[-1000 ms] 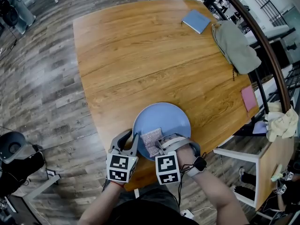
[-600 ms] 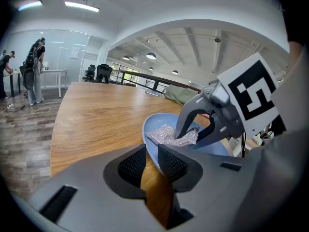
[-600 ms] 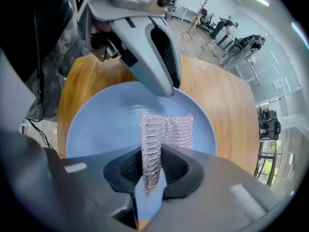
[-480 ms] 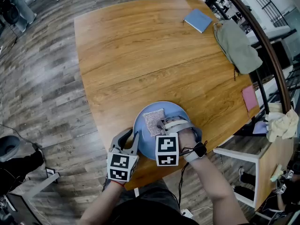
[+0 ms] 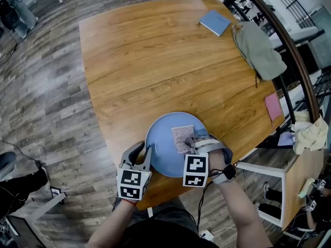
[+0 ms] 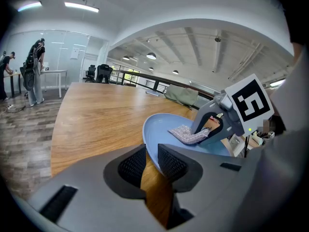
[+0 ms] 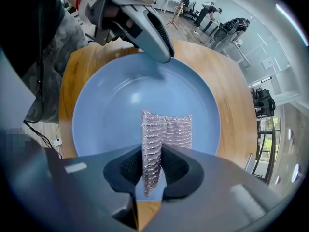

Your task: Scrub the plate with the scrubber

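A light blue plate point(image 5: 165, 149) rests on the wooden table near its front edge. My left gripper point(image 5: 147, 152) is shut on the plate's left rim point(image 6: 150, 151), which passes between its pads. A silvery mesh scrubber point(image 5: 183, 137) lies bent on the plate's right half, and my right gripper point(image 5: 190, 144) is shut on its near edge. In the right gripper view the scrubber point(image 7: 161, 139) stands folded between the pads over the plate point(image 7: 116, 105), with the left gripper point(image 7: 159, 37) at the far rim. The left gripper view shows the right gripper point(image 6: 212, 127) pressing the scrubber point(image 6: 186, 133) onto the plate.
On the round wooden table point(image 5: 155, 61) lie a blue notebook point(image 5: 215, 22) and a grey-green cloth bag point(image 5: 258, 50) at the far right, plus a pink pad point(image 5: 273, 107) near the right edge. A white cart point(image 5: 289, 180) stands beside the table. People stand at a far desk point(image 6: 29, 76).
My right gripper has dragged the scrubber from the plate's near-left part up and across to its right half. The left gripper has stayed on the rim.
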Action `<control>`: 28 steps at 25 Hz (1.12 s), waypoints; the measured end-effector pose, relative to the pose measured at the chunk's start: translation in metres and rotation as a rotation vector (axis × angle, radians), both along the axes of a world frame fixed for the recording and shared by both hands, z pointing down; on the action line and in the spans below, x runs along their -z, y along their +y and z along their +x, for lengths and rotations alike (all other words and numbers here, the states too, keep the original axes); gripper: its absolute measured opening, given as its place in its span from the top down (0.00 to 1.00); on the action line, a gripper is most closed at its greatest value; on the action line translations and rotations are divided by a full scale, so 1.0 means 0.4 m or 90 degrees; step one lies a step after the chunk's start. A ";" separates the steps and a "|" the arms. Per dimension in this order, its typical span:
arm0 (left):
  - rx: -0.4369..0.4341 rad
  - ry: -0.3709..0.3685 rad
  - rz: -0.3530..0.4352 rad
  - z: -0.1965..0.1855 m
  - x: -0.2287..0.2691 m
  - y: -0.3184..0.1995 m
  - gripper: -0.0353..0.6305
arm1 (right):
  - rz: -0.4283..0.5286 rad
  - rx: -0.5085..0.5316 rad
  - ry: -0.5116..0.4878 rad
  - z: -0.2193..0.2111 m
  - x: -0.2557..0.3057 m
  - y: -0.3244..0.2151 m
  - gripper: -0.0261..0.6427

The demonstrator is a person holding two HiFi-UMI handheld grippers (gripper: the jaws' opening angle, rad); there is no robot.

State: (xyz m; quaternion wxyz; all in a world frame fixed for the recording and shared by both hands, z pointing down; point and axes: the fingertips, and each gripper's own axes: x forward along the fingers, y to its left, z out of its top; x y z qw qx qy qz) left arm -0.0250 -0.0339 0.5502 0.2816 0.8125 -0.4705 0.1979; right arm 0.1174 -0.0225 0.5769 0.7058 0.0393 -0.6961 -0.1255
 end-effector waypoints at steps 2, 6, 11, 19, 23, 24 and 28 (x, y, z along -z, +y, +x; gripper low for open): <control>0.000 -0.002 -0.001 -0.002 -0.001 -0.001 0.84 | -0.009 -0.006 0.007 0.012 0.001 0.026 0.83; 0.003 -0.003 -0.002 -0.003 0.004 -0.009 0.84 | -0.051 -0.016 0.017 0.021 0.001 0.097 0.83; 0.000 -0.001 -0.004 0.003 0.001 -0.005 0.84 | -0.137 -0.001 0.017 0.001 0.006 0.193 0.83; -0.004 0.008 -0.009 0.004 -0.001 -0.004 0.84 | -0.217 0.114 0.000 -0.102 0.003 0.255 0.83; -0.004 0.010 -0.011 0.003 -0.001 -0.005 0.84 | -0.185 0.187 0.019 -0.144 -0.001 0.216 0.83; -0.005 0.010 -0.011 0.002 -0.001 -0.005 0.84 | -0.178 0.199 0.023 -0.154 -0.002 0.204 0.83; -0.007 0.011 -0.011 0.006 0.000 -0.003 0.84 | -0.143 0.228 0.030 -0.179 -0.005 0.144 0.83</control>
